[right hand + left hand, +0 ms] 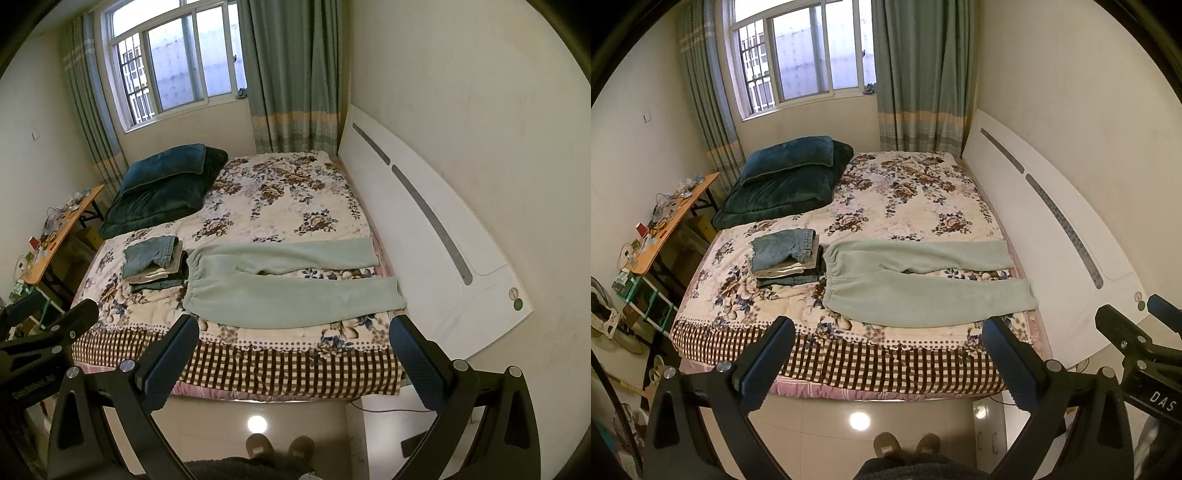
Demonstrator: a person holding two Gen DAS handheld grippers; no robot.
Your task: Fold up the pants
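Pale green sweatpants (916, 284) (284, 284) lie spread flat on the floral bedspread near the bed's front edge, waistband to the left and both legs pointing right towards the headboard. My left gripper (886, 332) hovers in front of the bed, open and holding nothing. My right gripper (291, 332) is also open and empty, held back from the bed at about the same height. In the left wrist view the right gripper (1137, 321) shows at the right edge. Neither touches the pants.
A stack of folded jeans and trousers (786, 258) (155, 264) sits just left of the waistband. Dark teal pillows (786, 177) lie at the far left. A white headboard (1052, 229) bounds the right; a cluttered desk (665, 221) stands left. The person's slippers (905, 443) rest on the tiled floor.
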